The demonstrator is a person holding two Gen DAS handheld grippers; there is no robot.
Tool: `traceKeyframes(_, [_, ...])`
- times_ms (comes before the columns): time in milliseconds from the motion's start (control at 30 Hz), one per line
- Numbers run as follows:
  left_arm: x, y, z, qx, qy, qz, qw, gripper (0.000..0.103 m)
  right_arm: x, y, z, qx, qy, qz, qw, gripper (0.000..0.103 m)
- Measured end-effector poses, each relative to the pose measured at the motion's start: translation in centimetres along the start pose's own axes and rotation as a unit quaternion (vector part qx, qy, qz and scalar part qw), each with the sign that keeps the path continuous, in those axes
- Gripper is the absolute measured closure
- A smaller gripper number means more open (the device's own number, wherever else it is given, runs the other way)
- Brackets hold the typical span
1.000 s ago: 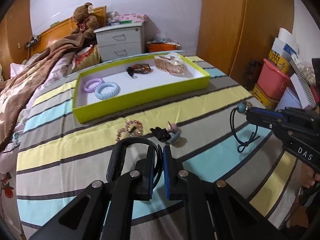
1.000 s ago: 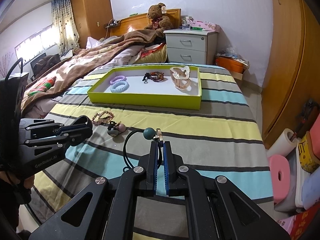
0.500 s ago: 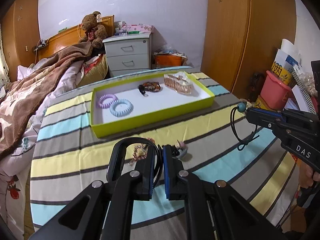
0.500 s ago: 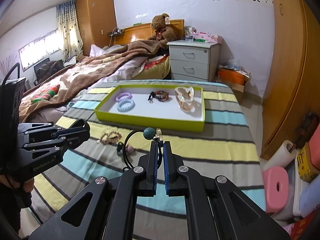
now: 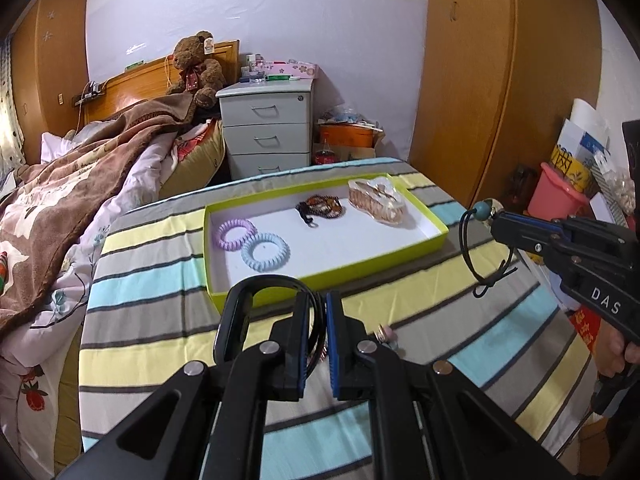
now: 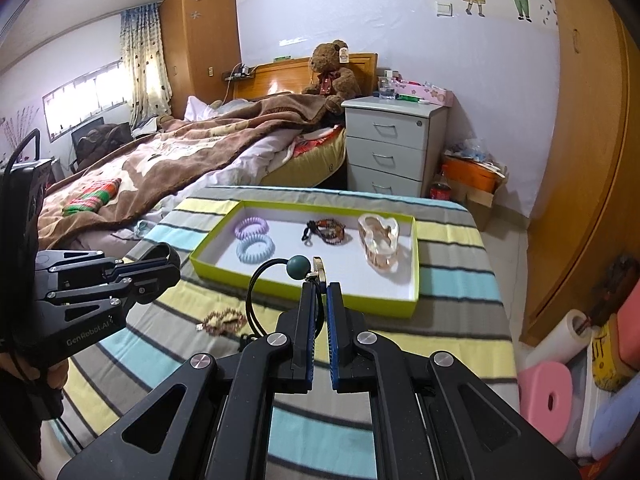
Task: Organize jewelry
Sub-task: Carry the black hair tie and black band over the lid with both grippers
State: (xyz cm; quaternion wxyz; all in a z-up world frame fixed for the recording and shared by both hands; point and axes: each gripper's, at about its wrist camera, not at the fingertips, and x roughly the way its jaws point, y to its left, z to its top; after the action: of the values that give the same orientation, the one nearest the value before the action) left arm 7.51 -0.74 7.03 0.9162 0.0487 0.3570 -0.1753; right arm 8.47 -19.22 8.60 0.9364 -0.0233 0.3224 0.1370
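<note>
A yellow-green tray [image 5: 400, 261] [image 6: 304, 290] lies on the striped table and holds a purple coil tie [image 5: 235, 233], a blue coil tie [image 5: 265, 251], a dark beaded bracelet [image 5: 320, 206] and a clear clip [image 5: 376, 199]. My left gripper [image 5: 318, 308] is shut on a black headband [image 5: 236, 320], held above the table in front of the tray. My right gripper [image 6: 319, 288] is shut on a black cord necklace with a teal bead [image 6: 298, 267], held in the air near the tray's front edge; it also shows in the left wrist view [image 5: 494, 220].
A beaded bracelet [image 6: 224, 320] and a small pink clip [image 5: 384, 336] lie on the striped cloth in front of the tray. A bed with a brown blanket [image 6: 180, 148] is on the left, a grey nightstand [image 6: 396, 148] behind, boxes and a pink bin [image 5: 560, 196] on the right.
Both grippers have risen and moved toward the tray, each still holding its item. The loose bracelet and clip have dropped low in view behind the left fingers.
</note>
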Motion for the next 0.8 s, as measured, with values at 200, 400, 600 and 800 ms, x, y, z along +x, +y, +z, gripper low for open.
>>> traceKeyframes(200, [1.3,1.7,1.8,-0.020,-0.003,0.003,0.9998,0.094,2.3,-0.6,1.8,0.001,0.005,-0.004,1.000,0.098])
traceKeyframes(400, [3.3,2.9,3.0,-0.036,0.004,0.000,0.9994,0.094,5.2,-1.4,2.9,0.007,0.020,-0.008,1.000,0.098])
traceKeyframes(600, [5.8,3.8,3.9,-0.054,0.015,-0.001,0.9984,0.094,8.3,-2.0,3.4,0.017,0.041,-0.011,0.999,0.098])
traceKeyframes(800, [7.9,4.2,4.2,-0.064,0.026,-0.004,0.9976,0.094,11.2,-2.2,3.3,0.020,0.062,-0.011,0.998,0.098])
